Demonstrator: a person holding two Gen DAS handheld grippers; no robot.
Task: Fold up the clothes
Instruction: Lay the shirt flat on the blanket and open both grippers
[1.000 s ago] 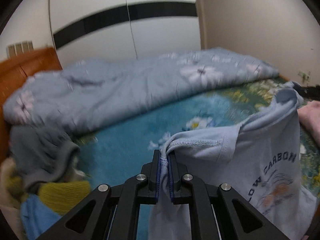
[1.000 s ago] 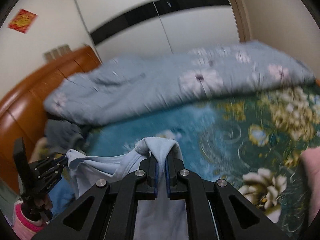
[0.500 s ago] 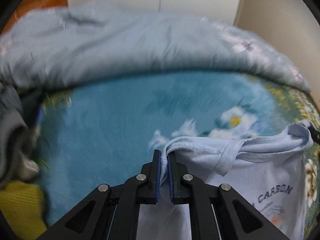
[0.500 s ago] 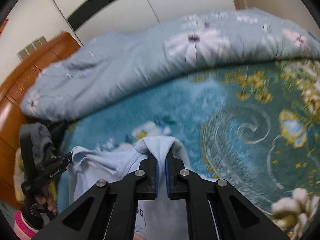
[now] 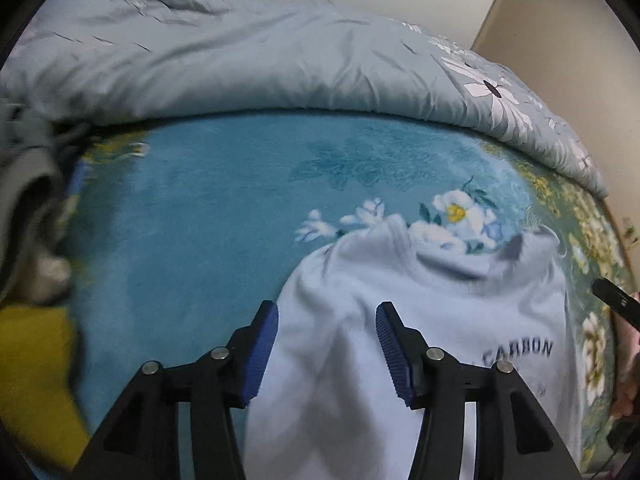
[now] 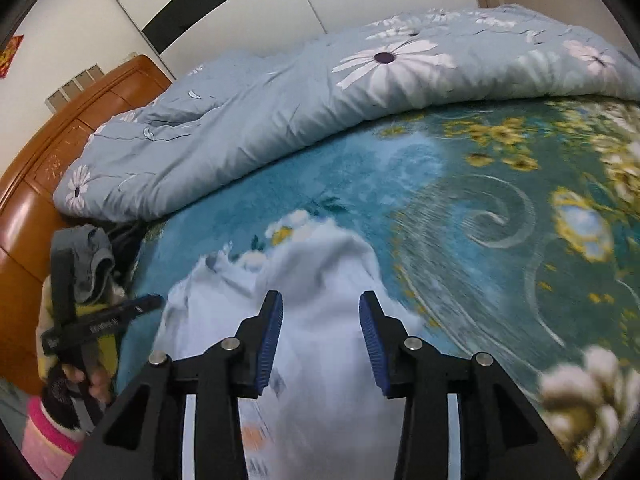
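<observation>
T-shirt [image 5: 420, 320] lying on bedspread [image 5: 200, 220], duvet [image 5: 240, 60] behind it, clothes pile [image 5: 32, 220] at left

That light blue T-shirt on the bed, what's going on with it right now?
A person with a handheld gripper in each hand is folding clothes on a bed. The light blue T-shirt with dark lettering lies on the teal floral blanket. The left gripper and right gripper are both open above its cloth, gripping nothing. A rumpled grey-blue flowered duvet lies behind.

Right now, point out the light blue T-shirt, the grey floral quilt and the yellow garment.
light blue T-shirt [image 5: 460, 320], left wrist view, chest above the lettering
grey floral quilt [image 6: 320, 100], right wrist view, middle fold
yellow garment [image 5: 32, 380], left wrist view, flat middle
</observation>
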